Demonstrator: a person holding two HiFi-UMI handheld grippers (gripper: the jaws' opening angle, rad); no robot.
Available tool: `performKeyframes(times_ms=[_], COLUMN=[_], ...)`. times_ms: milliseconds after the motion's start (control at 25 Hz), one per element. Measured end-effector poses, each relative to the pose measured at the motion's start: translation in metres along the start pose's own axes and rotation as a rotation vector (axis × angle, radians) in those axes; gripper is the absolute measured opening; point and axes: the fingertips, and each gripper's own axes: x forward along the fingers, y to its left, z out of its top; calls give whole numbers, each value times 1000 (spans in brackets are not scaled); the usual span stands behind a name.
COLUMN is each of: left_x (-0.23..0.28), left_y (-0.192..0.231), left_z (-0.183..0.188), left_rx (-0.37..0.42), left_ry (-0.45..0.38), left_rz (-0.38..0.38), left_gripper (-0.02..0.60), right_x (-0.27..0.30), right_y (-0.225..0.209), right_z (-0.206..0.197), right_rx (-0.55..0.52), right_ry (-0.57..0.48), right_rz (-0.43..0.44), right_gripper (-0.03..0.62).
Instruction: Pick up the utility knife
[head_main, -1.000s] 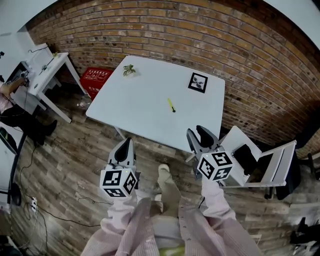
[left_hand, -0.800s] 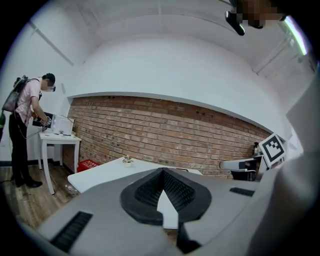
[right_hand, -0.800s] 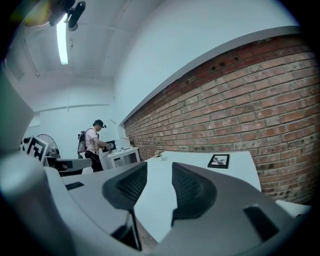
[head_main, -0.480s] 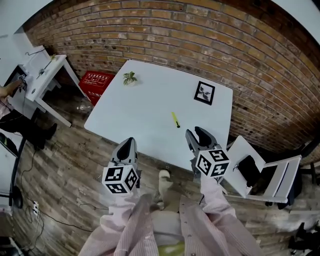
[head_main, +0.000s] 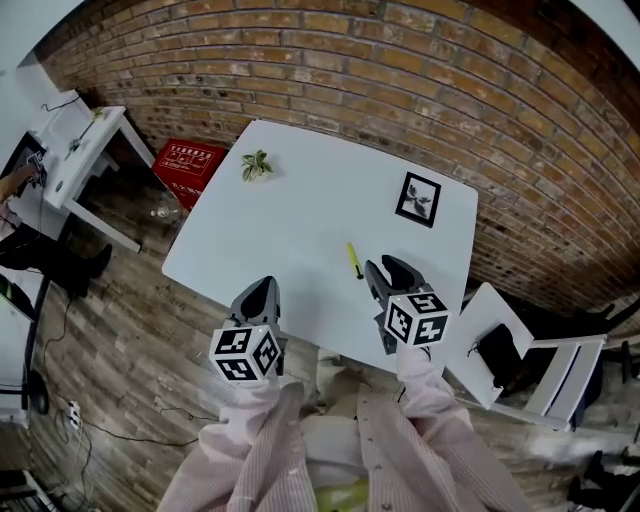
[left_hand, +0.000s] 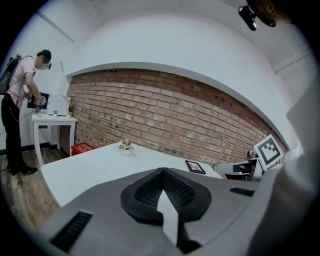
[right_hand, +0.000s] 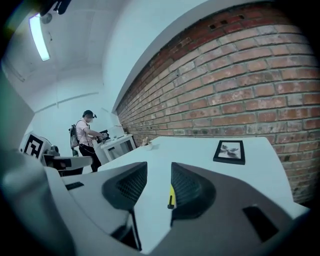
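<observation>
A slim yellow utility knife (head_main: 353, 260) lies on the white table (head_main: 290, 230), right of its middle. My right gripper (head_main: 387, 276) hovers open over the table's near edge, just right of and nearer than the knife. In the right gripper view the knife (right_hand: 171, 196) shows partly behind the right jaw, beyond the open gripper (right_hand: 152, 184). My left gripper (head_main: 258, 297) hangs at the table's near edge, its jaws closed together with nothing between them. In the left gripper view the gripper (left_hand: 163, 186) is shut over the white table (left_hand: 95, 165).
A framed picture (head_main: 418, 198) lies at the table's far right, a small potted plant (head_main: 255, 164) at its far left. A brick wall (head_main: 400, 90) backs the table. A red crate (head_main: 188, 160) and white desk (head_main: 75, 150) stand left, a white chair (head_main: 520, 360) right.
Both grippers have come forward towards the table; the right one now sits over its near edge, close beside the knife. The knife has not moved on the table.
</observation>
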Motion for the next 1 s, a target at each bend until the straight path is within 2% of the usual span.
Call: performKeyframes(times_ms=[640, 1000], left_x=[71, 85], left_y=[8, 11], left_z=[-46, -70], left_rx=[-42, -51], left_ry=[181, 273], left_rz=[-23, -44], left_gripper=[-8, -9], right_x=[74, 94], right_y=[-17, -24], right_z=[-56, -88], right_rx=[-15, -52], right_ry=[278, 410], right_rz=[31, -9], right_gripper=[152, 150])
